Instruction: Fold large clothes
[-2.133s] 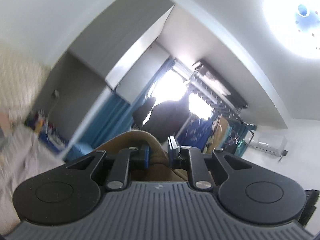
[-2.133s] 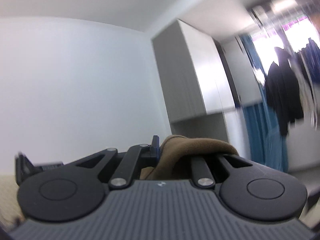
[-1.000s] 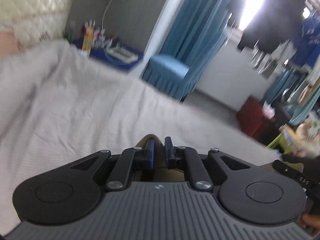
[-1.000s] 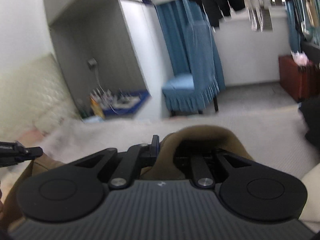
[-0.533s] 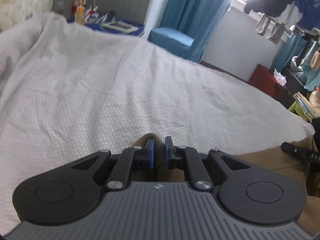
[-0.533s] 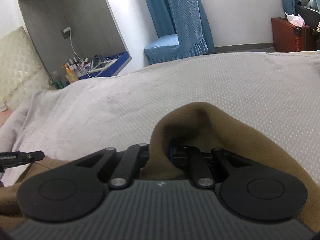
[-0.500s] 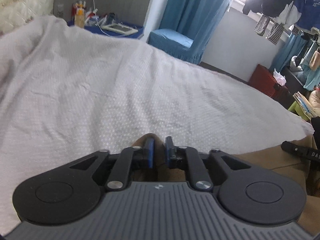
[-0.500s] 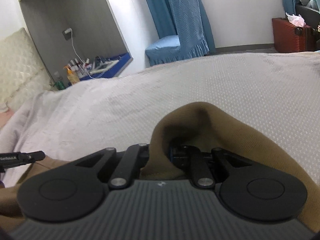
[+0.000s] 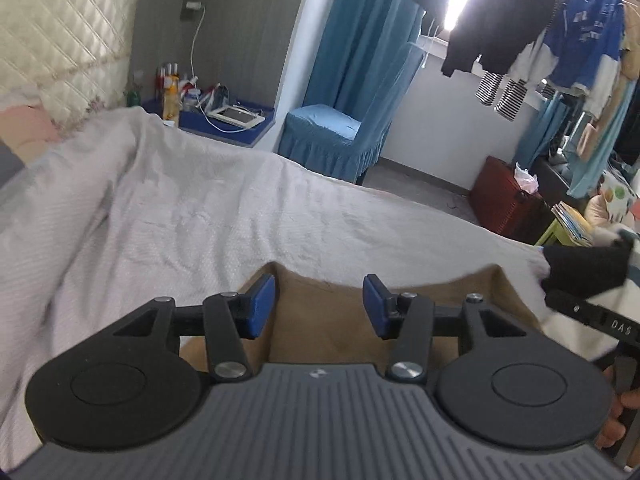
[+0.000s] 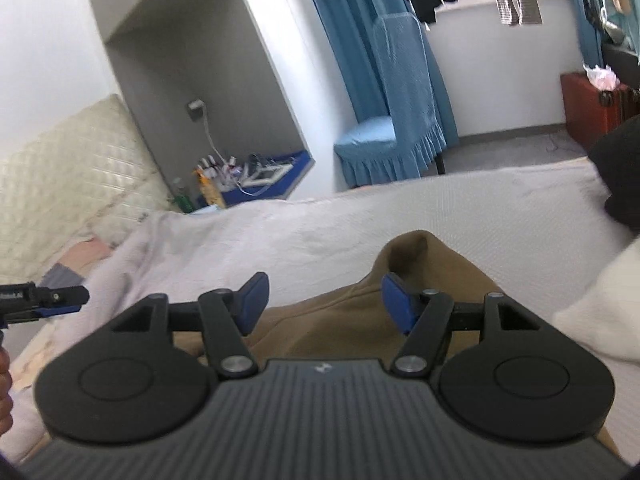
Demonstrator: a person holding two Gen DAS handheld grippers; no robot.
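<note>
A bed covered by a rumpled pale grey dotted spread carries a brown garment lying near its close edge (one corner bunched up in the right wrist view), with white fabric beside it.

White capital letters reading "DAS" stand on the black bar of the right gripper, seen at the right edge of the left wrist view; whether the marking runs on past the frame edge cannot be told. The blue-and-white hanging sports top on the clothes rail carries white block lettering across its chest, too blurred and creased to read. A small pale emblem sits at the top centre of each ribbed grey gripper body, its shape not legible, and the labels on the bottles on the blue shelf cannot be made out.
</note>
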